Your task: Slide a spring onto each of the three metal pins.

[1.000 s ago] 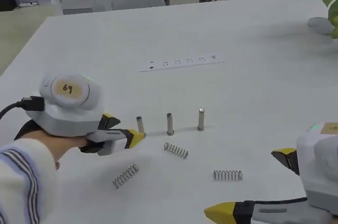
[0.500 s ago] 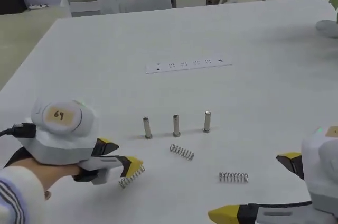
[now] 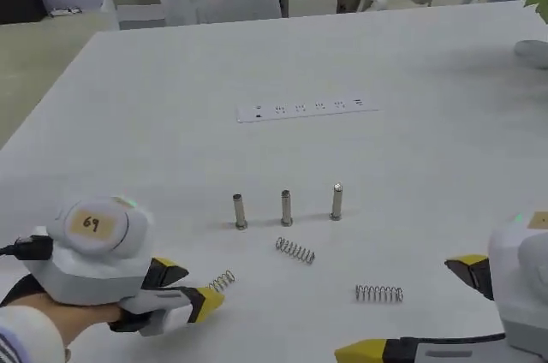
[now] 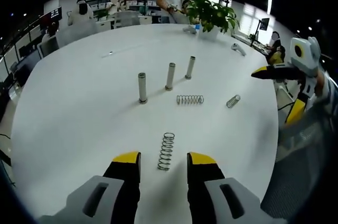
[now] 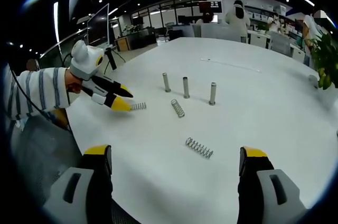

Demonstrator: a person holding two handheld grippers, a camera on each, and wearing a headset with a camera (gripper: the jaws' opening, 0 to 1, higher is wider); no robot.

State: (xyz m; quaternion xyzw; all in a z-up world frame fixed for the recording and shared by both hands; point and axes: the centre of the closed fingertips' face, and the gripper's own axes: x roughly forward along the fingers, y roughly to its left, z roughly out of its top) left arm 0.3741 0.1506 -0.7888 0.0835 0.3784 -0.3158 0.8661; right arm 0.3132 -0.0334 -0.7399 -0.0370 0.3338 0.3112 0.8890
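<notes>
Spring (image 4: 167, 150) lies flat on the bench (image 3: 171, 123) just ahead of your left tool (image 4: 163, 157), jaws spread. Your right tool (image 5: 175, 151) is spread wide. Three pins (image 3: 286, 207) stand upright.

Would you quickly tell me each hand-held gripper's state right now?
Left hand-held gripper: open, empty, facing a spring.
Right hand-held gripper: wide open, empty.

Left hand-held gripper (image 3: 193, 286): was held low, pointing forward, jaws parted a little, nothing gripped.
Right hand-held gripper (image 3: 401, 307): jaws were spread wide, nothing between them.
Left hand (image 3: 73, 316): was wrapped around its gripper's body.
Left arm: wore a striped sleeve (image 5: 45, 94).
</notes>
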